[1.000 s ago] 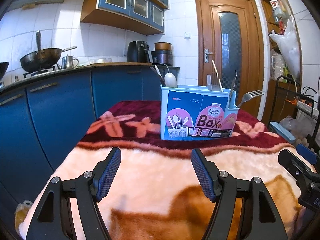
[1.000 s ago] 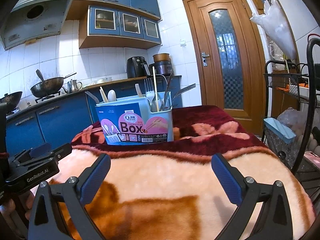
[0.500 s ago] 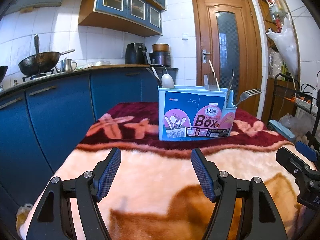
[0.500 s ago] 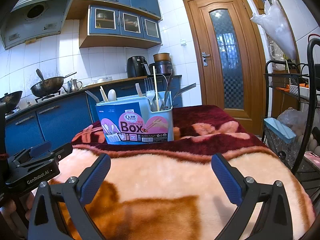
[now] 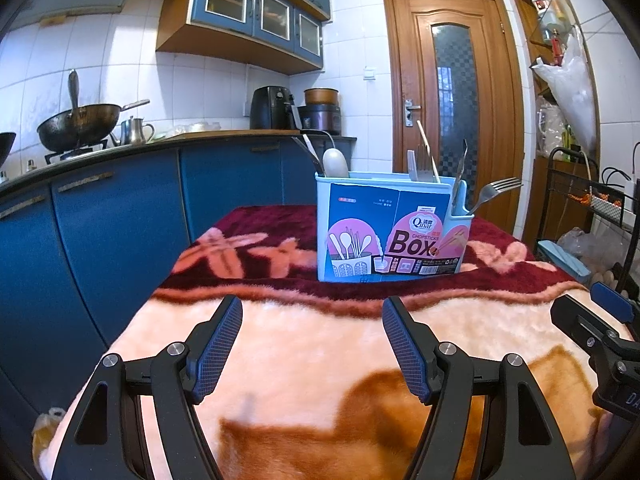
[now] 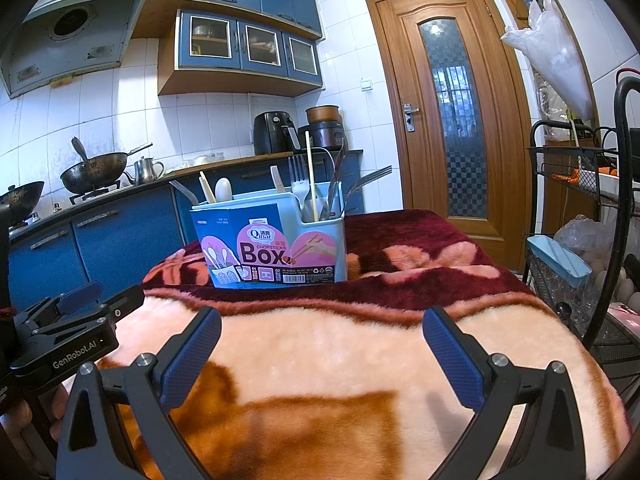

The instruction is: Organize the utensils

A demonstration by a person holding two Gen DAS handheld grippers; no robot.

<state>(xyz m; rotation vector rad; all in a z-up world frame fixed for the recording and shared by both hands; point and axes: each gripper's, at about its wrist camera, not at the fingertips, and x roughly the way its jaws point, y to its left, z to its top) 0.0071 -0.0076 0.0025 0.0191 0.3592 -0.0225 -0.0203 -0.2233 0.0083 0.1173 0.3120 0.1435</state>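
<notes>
The right gripper (image 6: 322, 344) is hovering with its jaws spread wide over the near, peach part of the plush blanket (image 6: 320, 360) covering the table, nothing between its blue pads (image 6: 188, 356). Toward the far edge, on the maroon band, a light blue chopsticks box (image 6: 276, 240) is standing upright, holding forks (image 6: 298, 176), a chopstick (image 6: 311, 172) and spoons. The left gripper (image 6: 76, 320) is showing at the left edge.

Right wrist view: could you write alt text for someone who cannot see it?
A light blue utensil box holding forks, a chopstick and spoons stands on a table covered by a fuzzy peach and maroon blanket. The open, empty right gripper hovers in front, with the left gripper at the left edge. Behind are blue kitchen cabinets and a wooden door.
</notes>
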